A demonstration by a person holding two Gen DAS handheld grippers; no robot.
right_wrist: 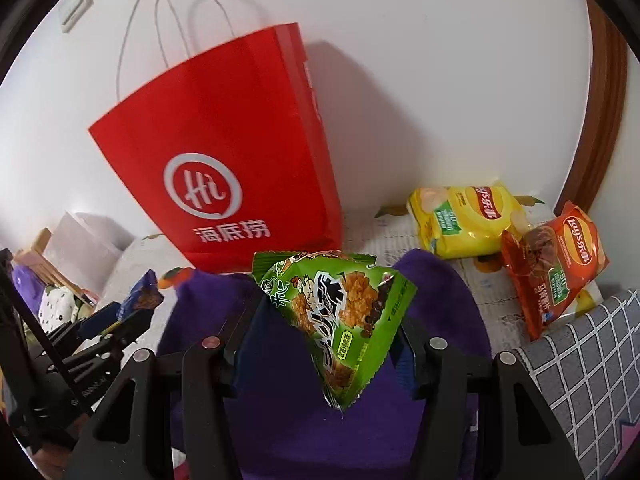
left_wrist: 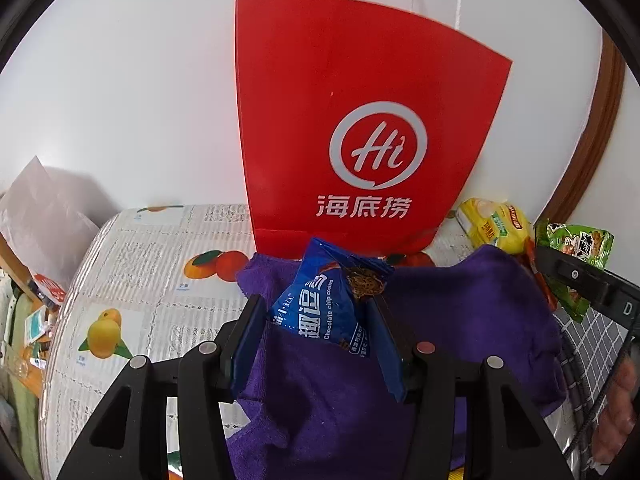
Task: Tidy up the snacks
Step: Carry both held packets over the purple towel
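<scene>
My left gripper (left_wrist: 316, 312) is shut on a blue chocolate chip cookie packet (left_wrist: 320, 304), held above a purple cloth (left_wrist: 460, 320). My right gripper (right_wrist: 332, 320) is shut on a green snack packet (right_wrist: 340, 320), also over the purple cloth (right_wrist: 440, 292). A tall red paper bag (left_wrist: 360, 120) with white rope handles stands upright against the wall just behind both packets. In the right wrist view the left gripper (right_wrist: 132, 312) shows at the left with its blue packet (right_wrist: 142, 294). The green packet (left_wrist: 572, 252) appears at the right edge of the left wrist view.
A yellow chip bag (right_wrist: 464, 216) and an orange-red chip bag (right_wrist: 556, 264) lie on the fruit-print tablecloth (left_wrist: 152, 272) right of the red bag (right_wrist: 224, 168). A grey checked cloth (right_wrist: 588, 352) covers the near right. A brown door frame (right_wrist: 604, 100) curves at the right. Clutter sits beyond the table's left edge.
</scene>
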